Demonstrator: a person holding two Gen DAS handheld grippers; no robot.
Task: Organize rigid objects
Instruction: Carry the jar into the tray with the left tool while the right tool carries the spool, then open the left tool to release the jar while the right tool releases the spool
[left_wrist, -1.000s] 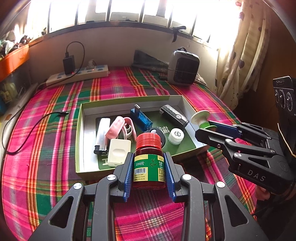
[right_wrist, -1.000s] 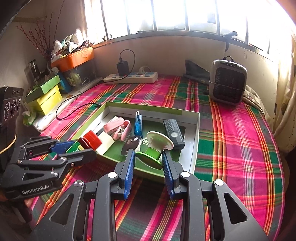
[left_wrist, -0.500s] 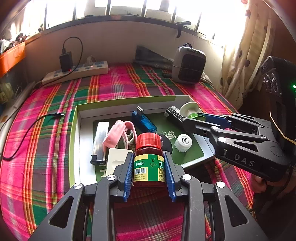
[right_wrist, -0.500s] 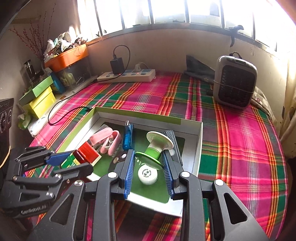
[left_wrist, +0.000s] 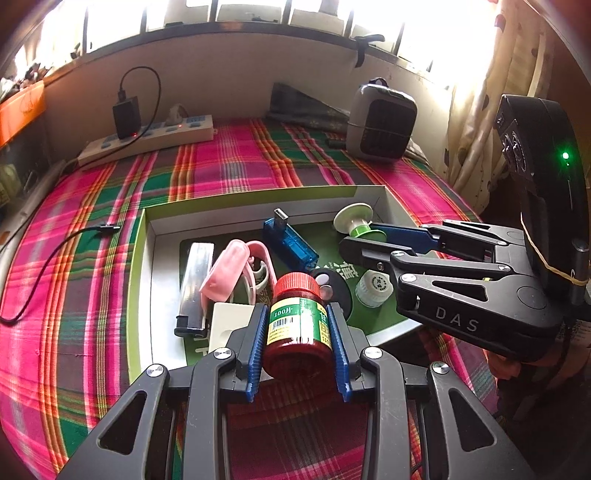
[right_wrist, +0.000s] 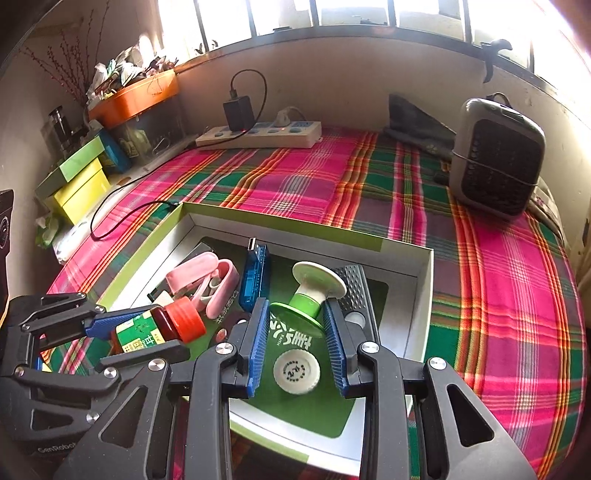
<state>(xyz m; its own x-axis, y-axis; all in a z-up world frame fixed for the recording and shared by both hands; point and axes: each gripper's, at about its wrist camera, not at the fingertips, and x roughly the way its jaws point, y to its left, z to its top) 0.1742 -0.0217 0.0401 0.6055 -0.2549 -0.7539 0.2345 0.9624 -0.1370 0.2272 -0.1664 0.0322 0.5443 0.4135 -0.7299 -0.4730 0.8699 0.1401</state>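
Observation:
My left gripper (left_wrist: 297, 334) is shut on a dark pill bottle (left_wrist: 297, 328) with a red cap and green label, held over the near edge of the shallow green-rimmed box (left_wrist: 138, 266). In the right wrist view that bottle (right_wrist: 162, 326) shows at lower left in the left gripper (right_wrist: 138, 332). My right gripper (right_wrist: 295, 332) is shut on a green and white spool (right_wrist: 308, 299), held over the box's right half (right_wrist: 424, 295); the left wrist view shows the spool (left_wrist: 356, 223) at the right gripper's tips (left_wrist: 354, 236). Inside the box lie a blue USB stick (left_wrist: 290, 243), a pink case (left_wrist: 229, 271), a white round cap (right_wrist: 296, 371) and a black remote (right_wrist: 356, 291).
A plaid cloth (right_wrist: 295, 177) covers the table. At the back stand a power strip with charger (right_wrist: 258, 133) and a grey heater (right_wrist: 496, 158). Yellow and green boxes (right_wrist: 75, 182) and an orange tray (right_wrist: 135, 98) sit at far left. A black cable (left_wrist: 48, 262) lies left of the box.
Both grippers have moved forward over the box with their loads. The spool, earlier at the box's near right edge, now hangs over its inside; the bottle sits further over the near rim.

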